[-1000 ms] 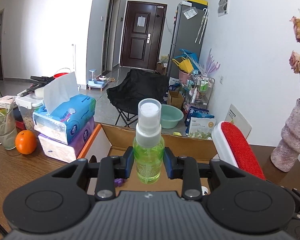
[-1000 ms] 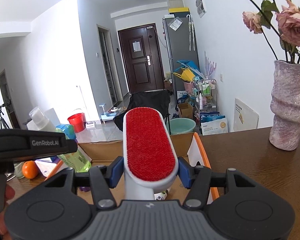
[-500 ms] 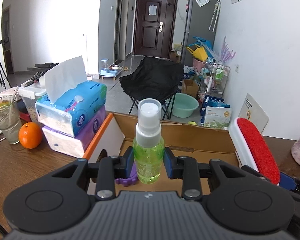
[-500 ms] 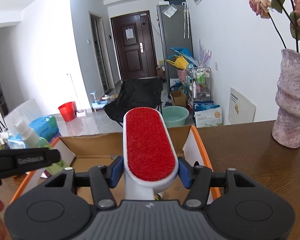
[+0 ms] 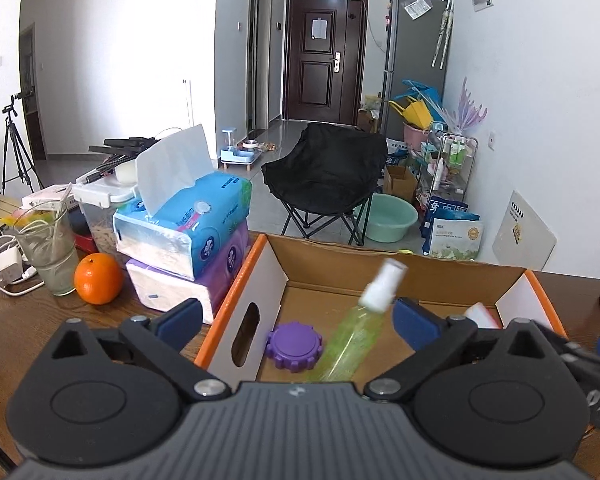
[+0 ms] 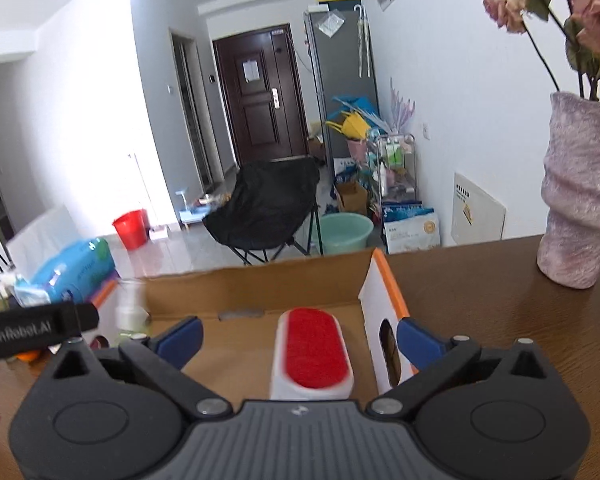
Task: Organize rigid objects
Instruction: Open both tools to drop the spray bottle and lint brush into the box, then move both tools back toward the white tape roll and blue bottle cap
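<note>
Nearest to us, our left gripper (image 5: 296, 318) has its blue-padded fingers (image 5: 179, 317) spread wide over the cardboard box (image 5: 404, 266), touching nothing. Between them, the green spray bottle (image 5: 350, 340) is blurred and tilted, its white cap toward the box's far right; we cannot tell whether it rests on the box floor. Just left of the bottle, inside the box, lies a purple gear-shaped piece (image 5: 294, 346).

Our right gripper (image 6: 300, 340) is likewise spread wide over the box, gripping nothing. The red lint brush (image 6: 312, 354) sits inside the box between its fingers, near the box's right wall, red face up and clear of both pads.

Left of the box stand stacked tissue packs (image 5: 184, 240), then an orange (image 5: 98, 279) and a glass (image 5: 52, 254). Right of the box stands a pink vase (image 6: 578, 196). Beyond the box's far wall is a black folding chair (image 5: 324, 174).
</note>
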### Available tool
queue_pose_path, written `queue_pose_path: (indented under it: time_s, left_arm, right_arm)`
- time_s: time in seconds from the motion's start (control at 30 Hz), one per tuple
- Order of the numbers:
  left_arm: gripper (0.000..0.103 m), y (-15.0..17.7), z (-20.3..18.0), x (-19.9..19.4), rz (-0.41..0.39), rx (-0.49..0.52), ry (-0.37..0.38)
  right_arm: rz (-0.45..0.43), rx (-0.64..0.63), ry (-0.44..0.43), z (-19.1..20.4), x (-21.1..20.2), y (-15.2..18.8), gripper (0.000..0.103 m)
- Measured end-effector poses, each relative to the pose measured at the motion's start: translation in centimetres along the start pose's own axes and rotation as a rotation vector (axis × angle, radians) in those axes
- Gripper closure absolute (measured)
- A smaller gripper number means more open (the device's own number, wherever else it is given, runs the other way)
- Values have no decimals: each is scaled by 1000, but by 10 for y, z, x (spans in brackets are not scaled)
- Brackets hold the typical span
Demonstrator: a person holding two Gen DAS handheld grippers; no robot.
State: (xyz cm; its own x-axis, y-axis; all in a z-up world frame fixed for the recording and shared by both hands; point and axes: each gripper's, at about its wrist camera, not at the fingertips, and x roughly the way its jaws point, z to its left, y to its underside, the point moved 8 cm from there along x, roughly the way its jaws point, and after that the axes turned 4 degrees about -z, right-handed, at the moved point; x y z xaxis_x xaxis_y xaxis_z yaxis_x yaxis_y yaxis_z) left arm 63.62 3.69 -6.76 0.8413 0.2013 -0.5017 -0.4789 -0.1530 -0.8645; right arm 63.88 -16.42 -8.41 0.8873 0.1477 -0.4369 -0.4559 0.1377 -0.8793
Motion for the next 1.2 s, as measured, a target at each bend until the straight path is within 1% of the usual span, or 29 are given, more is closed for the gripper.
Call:
queue_pose_path:
  time_s: [0.17,0.47,0.93,1.2]
  left_arm:
    - [0,0,3,1,15,-6,-3]
    - [0,2,7,-6,11,-12,5]
    - [0,10,13,-43,-21,1,24]
    - [0,19,22,-67,-34,15,29]
  right_arm:
    - [-22,11,-8,-3,-10,-5,0]
    - [-29,4,-6,-5,-21,-4,0]
    - [-62,-7,1,-11,-57,1,0]
    - [-83,-9,-5,-15,-87,5,0]
